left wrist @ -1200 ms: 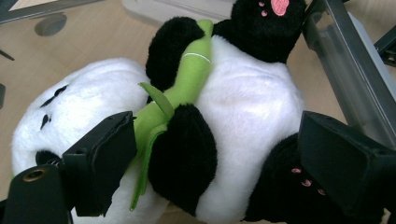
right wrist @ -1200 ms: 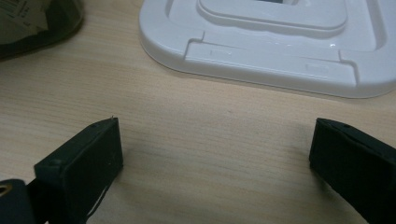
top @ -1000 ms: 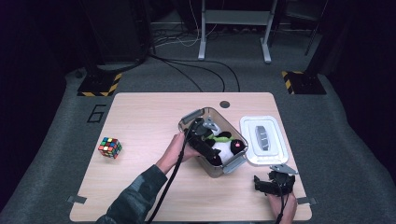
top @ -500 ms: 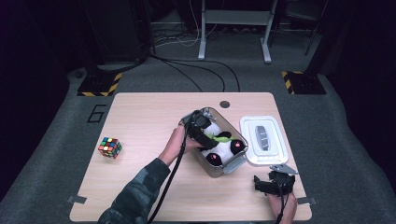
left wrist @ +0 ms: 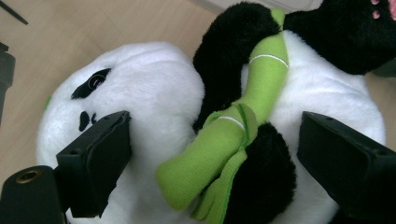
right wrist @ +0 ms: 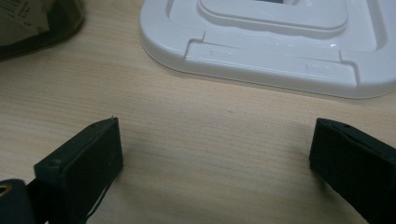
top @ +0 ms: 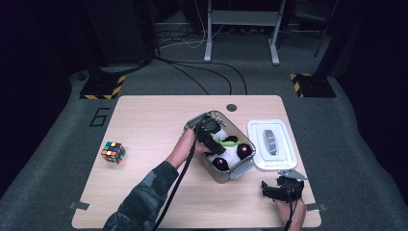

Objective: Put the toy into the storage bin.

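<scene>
A soft black-and-white plush panda hugging a green fabric bamboo stalk (left wrist: 233, 140) lies inside a clear rectangular plastic tub (top: 239, 169) that stands right of the middle of the light wooden desk (top: 144, 120), slanted to its edges. The left claw (top: 215, 142) reaches down into the tub; its jaws stand wide, one on each side of the panda's body, the pads not pressing into the plush. The tub's white plastic lid (top: 271, 144) lies flat just beside it, towards the right edge. The right claw (top: 280, 188) rests near the front right corner, jaws wide apart over bare wood, holding nothing. A multicoloured puzzle cube (top: 113, 151) sits near the left edge.
</scene>
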Demonstrator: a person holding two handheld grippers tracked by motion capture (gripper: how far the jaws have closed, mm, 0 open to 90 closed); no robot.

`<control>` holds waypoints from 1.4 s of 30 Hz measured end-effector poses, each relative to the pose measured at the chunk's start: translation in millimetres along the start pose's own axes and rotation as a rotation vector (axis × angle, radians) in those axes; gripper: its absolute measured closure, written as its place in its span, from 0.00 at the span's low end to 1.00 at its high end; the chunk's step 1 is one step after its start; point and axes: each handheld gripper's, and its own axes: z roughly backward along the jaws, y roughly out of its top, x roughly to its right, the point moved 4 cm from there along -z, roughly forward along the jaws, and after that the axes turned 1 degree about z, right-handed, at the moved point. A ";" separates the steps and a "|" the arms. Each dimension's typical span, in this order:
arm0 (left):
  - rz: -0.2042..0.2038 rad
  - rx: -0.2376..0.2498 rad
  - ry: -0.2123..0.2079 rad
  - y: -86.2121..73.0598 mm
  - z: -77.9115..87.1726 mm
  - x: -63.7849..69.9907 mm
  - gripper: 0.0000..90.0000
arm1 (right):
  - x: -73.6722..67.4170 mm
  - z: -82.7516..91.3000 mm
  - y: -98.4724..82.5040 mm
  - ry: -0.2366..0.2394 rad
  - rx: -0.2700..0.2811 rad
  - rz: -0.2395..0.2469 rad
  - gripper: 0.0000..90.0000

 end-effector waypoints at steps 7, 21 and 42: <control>0.023 0.039 -0.008 0.1 5.4 -1.6 0.12 | 0.1 0.1 -0.1 0.000 -0.001 0.002 0.02; 0.023 0.049 0.020 10.0 0.2 11.7 0.11 | 0.1 0.2 -0.1 0.000 -0.001 0.002 0.02; 0.019 0.124 0.021 5.4 12.2 12.8 0.11 | 0.1 0.1 -0.1 0.000 0.000 0.002 0.02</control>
